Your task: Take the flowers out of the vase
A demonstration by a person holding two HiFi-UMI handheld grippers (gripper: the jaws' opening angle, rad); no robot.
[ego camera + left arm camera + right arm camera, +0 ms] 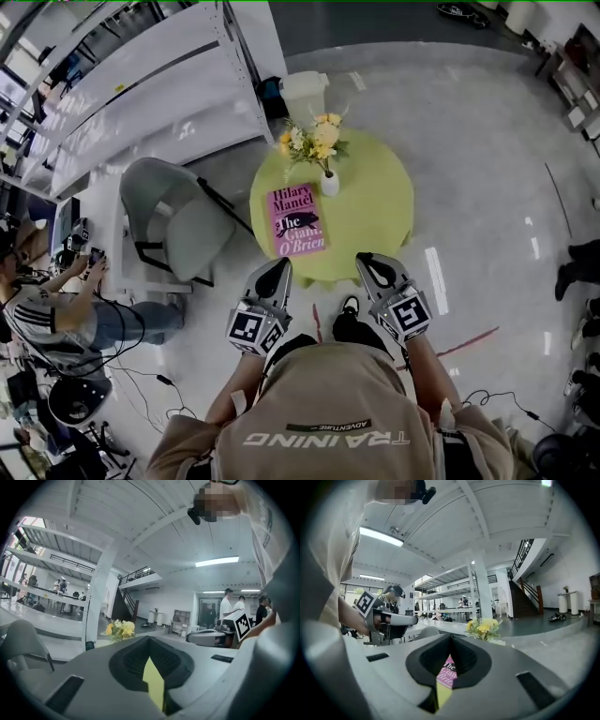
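Observation:
A bunch of yellow and white flowers point(314, 141) stands in a small white vase point(330, 183) at the far side of a round green table point(375, 220). Beside the vase lies a pink book point(297, 222). My left gripper point(278, 267) and right gripper point(367, 261) hover side by side at the table's near edge, well short of the vase. Both are shut with nothing in them. The left gripper view shows the flowers point(119, 630) past its closed tips point(150, 641). The right gripper view has the flowers point(483, 628) and book point(447, 672) ahead of its closed tips point(451, 639).
A grey chair point(178, 220) stands left of the table, with white shelving point(141, 84) behind it. A white bin point(305, 94) sits beyond the table. A seated person point(56, 300) and cables on the floor are at the left. More people stand at the right edge.

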